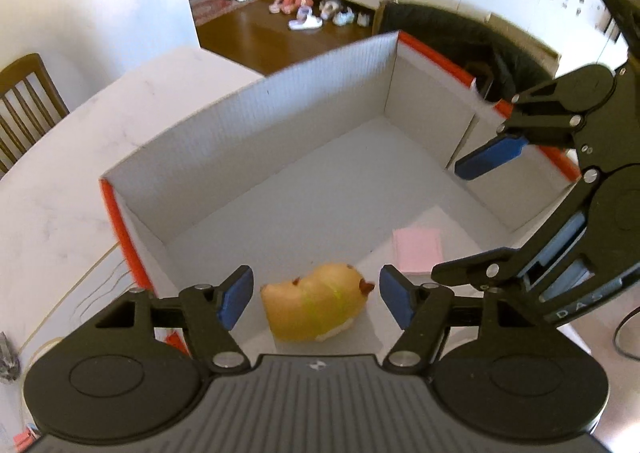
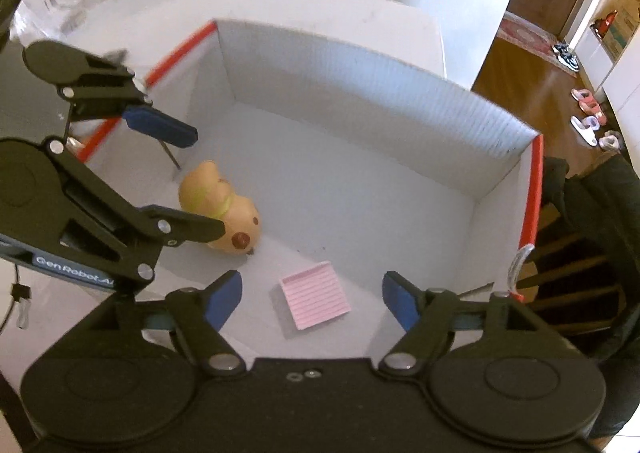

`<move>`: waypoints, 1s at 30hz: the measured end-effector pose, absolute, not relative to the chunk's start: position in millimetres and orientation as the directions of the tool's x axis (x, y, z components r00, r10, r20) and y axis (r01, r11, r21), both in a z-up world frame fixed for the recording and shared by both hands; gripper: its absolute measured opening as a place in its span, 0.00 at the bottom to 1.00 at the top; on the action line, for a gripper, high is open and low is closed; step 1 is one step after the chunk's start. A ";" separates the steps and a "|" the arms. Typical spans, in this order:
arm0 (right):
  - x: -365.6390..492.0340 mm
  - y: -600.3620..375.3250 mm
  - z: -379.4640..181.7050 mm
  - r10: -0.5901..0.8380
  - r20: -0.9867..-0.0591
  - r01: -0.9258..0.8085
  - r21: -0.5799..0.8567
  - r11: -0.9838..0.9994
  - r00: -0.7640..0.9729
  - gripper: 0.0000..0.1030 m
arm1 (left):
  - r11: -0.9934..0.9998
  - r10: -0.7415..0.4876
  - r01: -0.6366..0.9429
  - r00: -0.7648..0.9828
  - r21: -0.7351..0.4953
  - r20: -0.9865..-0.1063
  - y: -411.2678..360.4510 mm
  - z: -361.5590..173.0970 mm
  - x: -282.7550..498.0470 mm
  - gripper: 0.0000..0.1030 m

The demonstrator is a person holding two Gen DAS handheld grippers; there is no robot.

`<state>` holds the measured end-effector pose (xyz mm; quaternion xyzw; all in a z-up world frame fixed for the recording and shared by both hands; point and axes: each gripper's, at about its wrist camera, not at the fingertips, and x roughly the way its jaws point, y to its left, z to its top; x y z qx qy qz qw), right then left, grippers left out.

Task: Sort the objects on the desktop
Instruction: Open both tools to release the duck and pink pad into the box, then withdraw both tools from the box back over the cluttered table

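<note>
With both the left gripper [image 1: 316, 303] and right gripper [image 2: 312, 299] released and empty above the box [image 2: 360, 65], where the plush toy [image 2: 224, 209] and pink notepad [image 2: 316, 295] lie, the crowded grippers risk colliding or snagging a box wall while pulling out.

Black tool [image 1: 316, 303] linkages, blue pads [image 1: 236, 297], silver screws.

The box [image 2: 360, 101] is white inside with red edges. The toy [image 2: 218, 209] is tan with a yellow-green band. The notepad [image 2: 315, 294] is pink, lined.
</note>
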<state>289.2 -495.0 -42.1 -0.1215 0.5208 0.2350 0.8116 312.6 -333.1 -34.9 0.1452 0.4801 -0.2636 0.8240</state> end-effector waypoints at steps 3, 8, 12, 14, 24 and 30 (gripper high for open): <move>287.2 -497.7 -25.0 0.283 -0.887 -0.514 0.061 0.856 0.366 0.77 | 0.832 -0.324 0.554 0.437 -0.032 -0.839 -337.5 -26.9 301.8 0.67; 272.3 -500.5 -9.2 0.320 -0.862 -0.518 0.080 0.852 0.393 0.78 | 0.857 -0.339 0.514 0.499 -0.043 -0.798 -326.1 -15.4 285.2 0.67; 255.7 -486.7 2.5 0.338 -0.843 -0.514 0.087 0.853 0.418 0.80 | 0.877 -0.347 0.476 0.534 -0.066 -0.771 -311.3 -7.6 271.7 0.67; 249.6 -483.5 8.0 0.346 -0.831 -0.509 0.089 0.856 0.435 0.81 | 0.883 -0.350 0.464 0.550 -0.070 -0.758 -303.6 -3.7 264.0 0.67; 218.4 -446.5 18.5 0.372 -0.786 -0.498 0.096 0.862 0.493 0.88 | 0.895 -0.369 0.436 0.612 -0.090 -0.700 -250.6 12.8 224.2 0.75; 200.4 -415.4 18.8 0.379 -0.755 -0.473 0.104 0.875 0.535 0.92 | 0.900 -0.365 0.429 0.634 -0.083 -0.682 -214.8 14.8 205.2 0.81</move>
